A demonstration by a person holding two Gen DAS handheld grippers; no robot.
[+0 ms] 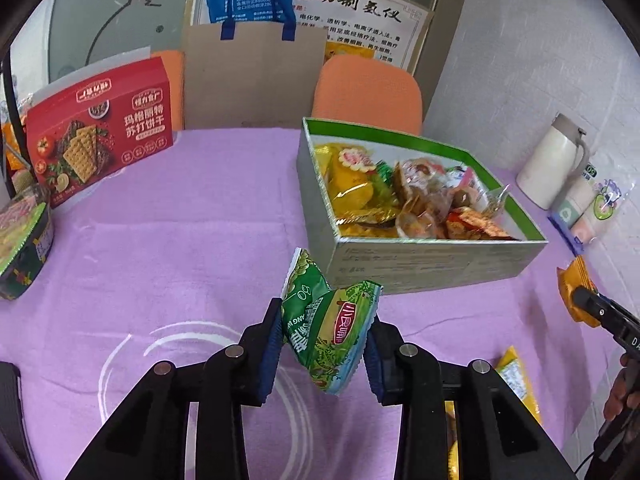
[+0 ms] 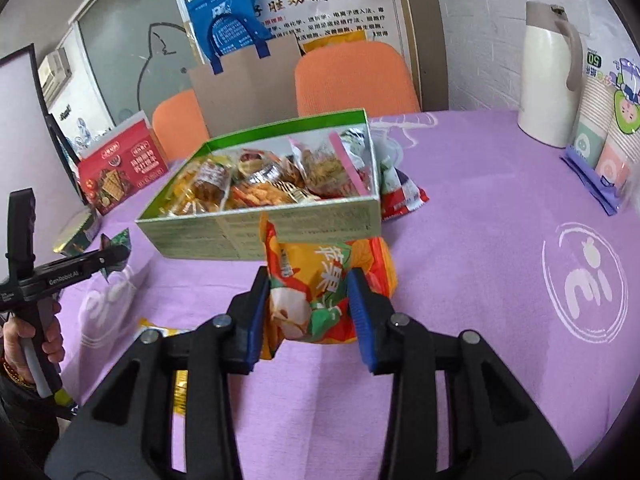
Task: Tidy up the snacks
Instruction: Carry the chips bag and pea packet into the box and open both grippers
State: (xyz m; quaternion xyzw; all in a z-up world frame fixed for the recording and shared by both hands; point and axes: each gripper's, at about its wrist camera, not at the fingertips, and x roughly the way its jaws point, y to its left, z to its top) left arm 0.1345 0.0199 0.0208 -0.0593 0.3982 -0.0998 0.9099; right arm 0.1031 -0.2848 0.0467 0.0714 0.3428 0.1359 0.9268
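Note:
My left gripper (image 1: 326,342) is shut on a green snack packet (image 1: 328,328) and holds it above the purple cloth, just in front of the green-rimmed cardboard box (image 1: 436,264) filled with several wrapped snacks. My right gripper (image 2: 308,308) is shut on an orange snack bag (image 2: 320,280), close to the front wall of the same box (image 2: 256,232). In the left wrist view the right gripper (image 1: 580,300) shows at the right edge with the orange bag (image 1: 572,280). In the right wrist view the left gripper (image 2: 108,258) shows at the left with the green packet (image 2: 116,240).
A red cracker box (image 1: 100,132) stands at the back left, a green round tin (image 1: 24,240) at the left edge. Yellow packets (image 1: 516,376) lie on the cloth near me. A white thermos (image 2: 552,76), paper cups (image 2: 608,120) and a red packet (image 2: 404,196) lie right of the box.

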